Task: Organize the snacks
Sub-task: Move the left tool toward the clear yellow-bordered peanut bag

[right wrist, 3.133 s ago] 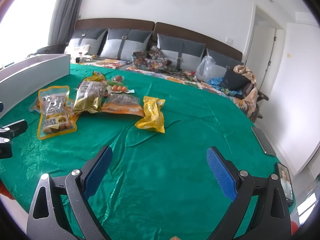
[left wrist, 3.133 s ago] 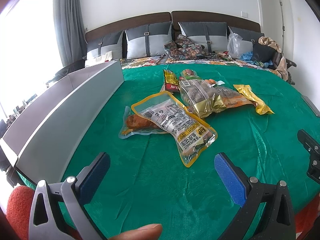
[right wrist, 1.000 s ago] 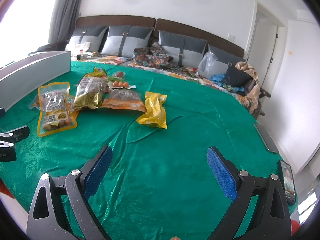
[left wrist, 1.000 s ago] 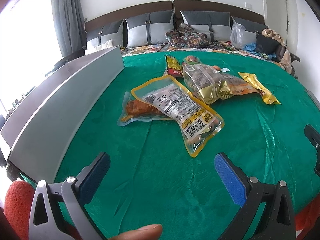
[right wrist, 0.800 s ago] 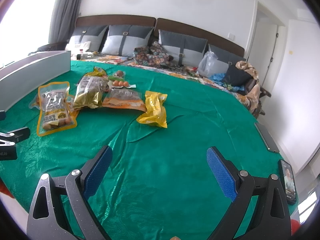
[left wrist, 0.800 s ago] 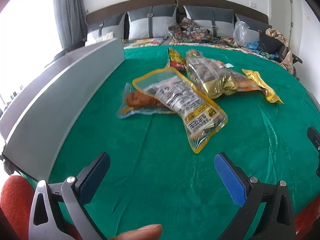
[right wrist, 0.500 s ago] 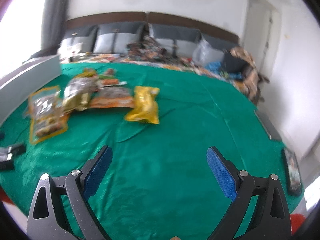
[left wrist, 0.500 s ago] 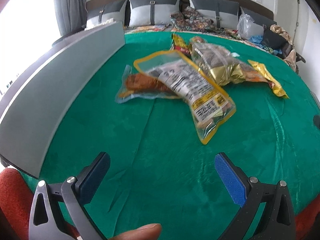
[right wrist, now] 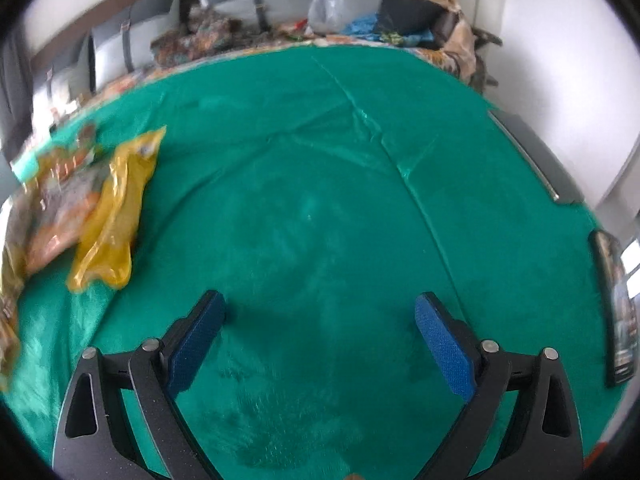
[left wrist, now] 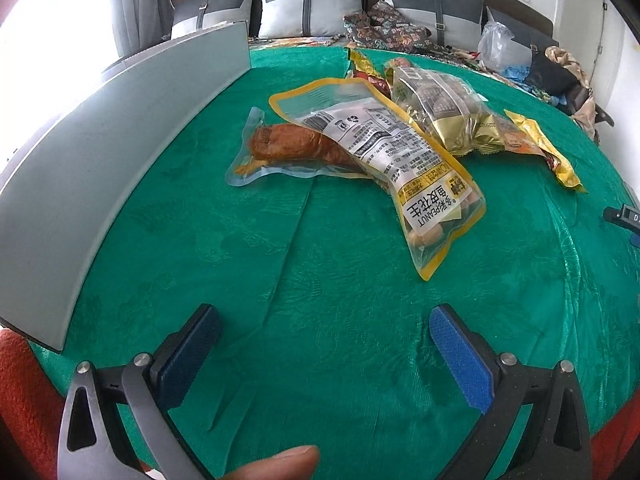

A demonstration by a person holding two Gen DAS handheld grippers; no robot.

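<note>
Several snack packs lie on the green cloth (left wrist: 320, 280). A yellow-edged peanut pouch (left wrist: 384, 148) rests across a clear pack with a brown drumstick (left wrist: 288, 148). Behind them sit a gold bag (left wrist: 444, 112) and a yellow pack (left wrist: 548, 152). My left gripper (left wrist: 324, 340) hovers open in front of the peanut pouch, nothing between its blue pads. In the right wrist view the yellow pack (right wrist: 116, 212) lies at the left beside an orange pack (right wrist: 52, 216). My right gripper (right wrist: 320, 340) is open low over bare cloth (right wrist: 320, 200), right of the packs.
A long grey box wall (left wrist: 120, 136) runs along the cloth's left side. Two phones (right wrist: 616, 304) lie at the right edge of the cloth. Cushions and bags (left wrist: 400, 24) are piled behind. A fingertip (left wrist: 280, 464) shows at the left view's bottom.
My left gripper has moved forward and lower toward the peanut pouch. My right gripper has swung to the right and down, so the snacks slid to its view's left edge.
</note>
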